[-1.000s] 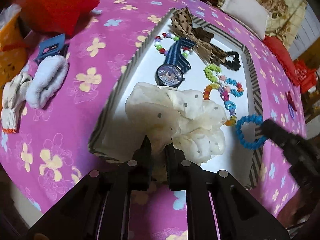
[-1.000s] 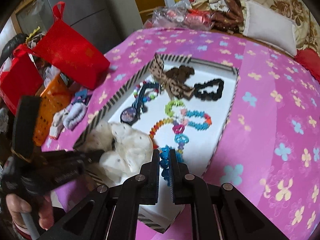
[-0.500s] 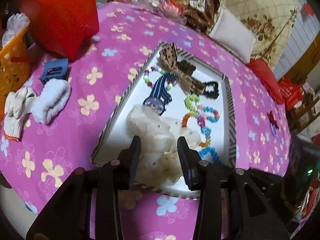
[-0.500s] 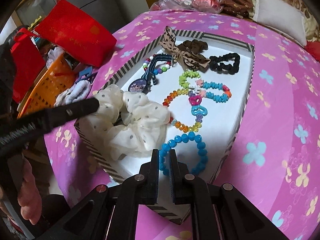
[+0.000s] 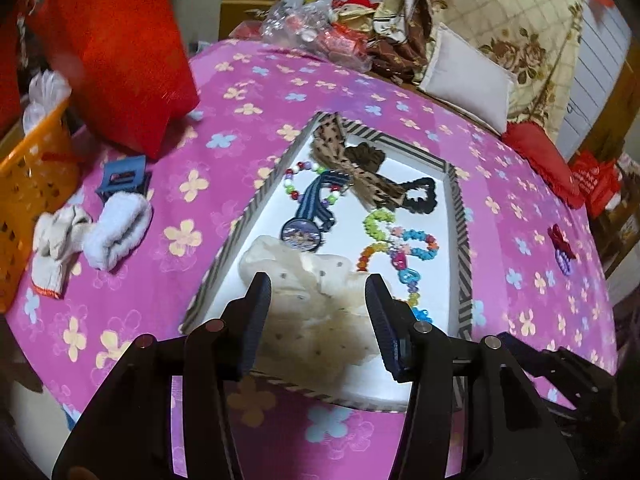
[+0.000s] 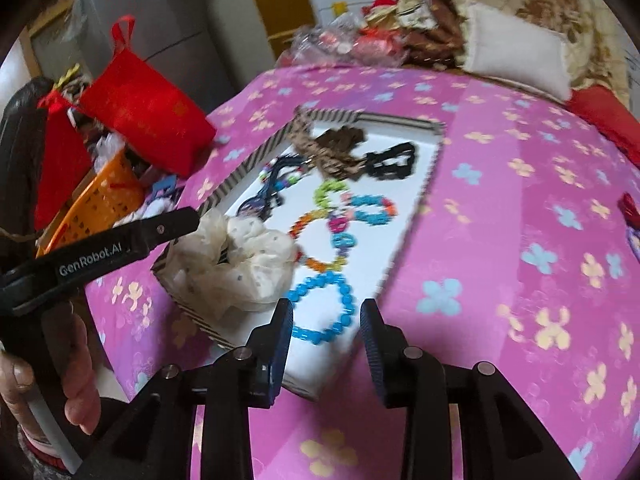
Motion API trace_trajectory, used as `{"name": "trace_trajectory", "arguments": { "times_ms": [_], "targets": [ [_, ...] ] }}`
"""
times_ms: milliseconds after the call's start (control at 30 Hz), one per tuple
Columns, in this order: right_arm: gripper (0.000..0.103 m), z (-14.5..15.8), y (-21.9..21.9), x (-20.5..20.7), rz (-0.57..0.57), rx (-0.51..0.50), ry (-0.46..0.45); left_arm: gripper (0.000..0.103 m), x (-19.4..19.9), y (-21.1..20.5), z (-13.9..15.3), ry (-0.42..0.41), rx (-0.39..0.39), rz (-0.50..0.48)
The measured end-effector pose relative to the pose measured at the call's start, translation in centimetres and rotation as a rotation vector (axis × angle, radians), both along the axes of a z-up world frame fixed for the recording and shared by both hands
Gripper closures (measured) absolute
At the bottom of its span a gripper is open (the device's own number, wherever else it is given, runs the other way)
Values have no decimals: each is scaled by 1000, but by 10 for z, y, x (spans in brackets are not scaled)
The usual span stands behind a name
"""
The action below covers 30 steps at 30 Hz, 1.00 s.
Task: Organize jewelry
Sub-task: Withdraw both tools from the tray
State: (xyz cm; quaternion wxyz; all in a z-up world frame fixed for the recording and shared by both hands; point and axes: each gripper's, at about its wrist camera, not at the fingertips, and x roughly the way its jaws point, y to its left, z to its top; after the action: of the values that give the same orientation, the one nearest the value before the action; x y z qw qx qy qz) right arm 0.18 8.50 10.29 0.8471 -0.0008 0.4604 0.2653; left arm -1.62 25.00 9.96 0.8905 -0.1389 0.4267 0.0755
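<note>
Both grippers, left point(image 5: 316, 300) and right point(image 6: 323, 328), have let go, jaws opening empty; cream scrunchie point(image 6: 240, 264) and blue bead bracelet point(image 6: 324, 308) lie in striped tray point(image 5: 464, 240), soft, light, pinch by rim

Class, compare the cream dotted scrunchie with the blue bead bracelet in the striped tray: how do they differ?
The cream scrunchie is puffy, crumpled fabric; the blue bead bracelet is a thin open ring of beads. The scrunchie sits against the tray's left wall, the bracelet more towards the middle. Both lie at the tray's near end, held by neither tool.
</note>
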Motion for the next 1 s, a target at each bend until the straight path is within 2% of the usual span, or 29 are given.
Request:
{"name": "trace_trajectory", "arguments": {
  "times_ms": [33, 67, 433, 633, 1000],
  "targets": [
    [60, 1, -7, -1, -22, 6, -5, 54, -1, -4, 1, -6, 13, -6],
    [58, 2, -17, -2, -53, 15, -10, 54, -1, -8, 3, -13, 23, -11],
    [58, -9, -116, -10, -293, 31, 22, 54, -5, -58, 14, -67, 118, -74],
    [58, -16, -146, -19, -345, 15, 27, 54, -6, -90, 17, -83, 186, -121],
    [58, -17, -177, -18, -399, 3, 7, 54, 0, -123, 11, -75, 226, -172]
  ]
}}
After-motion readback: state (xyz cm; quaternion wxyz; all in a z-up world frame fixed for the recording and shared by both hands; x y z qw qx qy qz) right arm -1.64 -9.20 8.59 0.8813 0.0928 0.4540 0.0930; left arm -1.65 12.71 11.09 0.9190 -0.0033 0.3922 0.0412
